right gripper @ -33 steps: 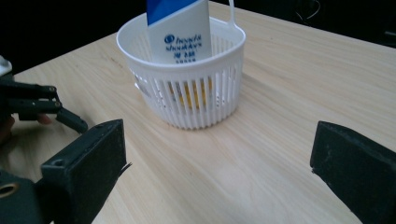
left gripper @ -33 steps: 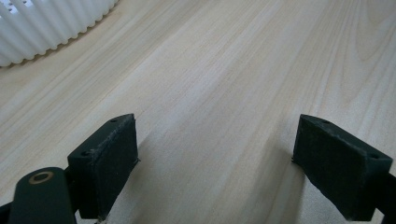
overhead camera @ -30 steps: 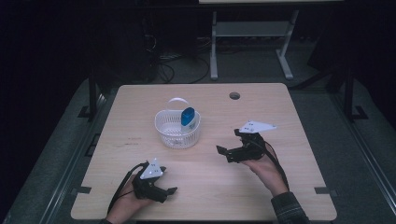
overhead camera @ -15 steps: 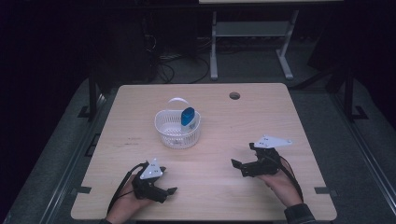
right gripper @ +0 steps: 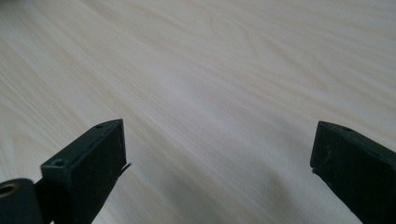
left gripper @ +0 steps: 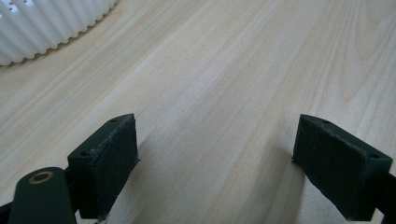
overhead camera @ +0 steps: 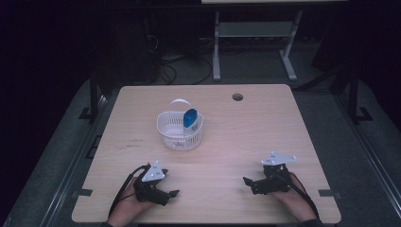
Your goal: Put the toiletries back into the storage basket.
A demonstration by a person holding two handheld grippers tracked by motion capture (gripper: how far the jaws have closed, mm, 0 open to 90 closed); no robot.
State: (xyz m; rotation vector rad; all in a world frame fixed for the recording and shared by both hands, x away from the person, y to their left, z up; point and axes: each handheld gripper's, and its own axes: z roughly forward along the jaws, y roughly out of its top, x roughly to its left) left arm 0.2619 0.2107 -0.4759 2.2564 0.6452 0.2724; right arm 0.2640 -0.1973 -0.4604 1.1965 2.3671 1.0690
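The basket (overhead camera: 179,131) holding a blue bottle (overhead camera: 190,117) lies ahead of both grippers, nearer the left gripper (overhead camera: 158,188); the right gripper (overhead camera: 265,182) sits farther off; both jaws spread, empty.

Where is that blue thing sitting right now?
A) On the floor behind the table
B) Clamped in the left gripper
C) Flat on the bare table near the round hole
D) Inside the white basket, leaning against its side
D: in the high view the blue thing stands inside the white basket, leaning against its far right wall, and both grippers sit open and empty near the table's front edge.
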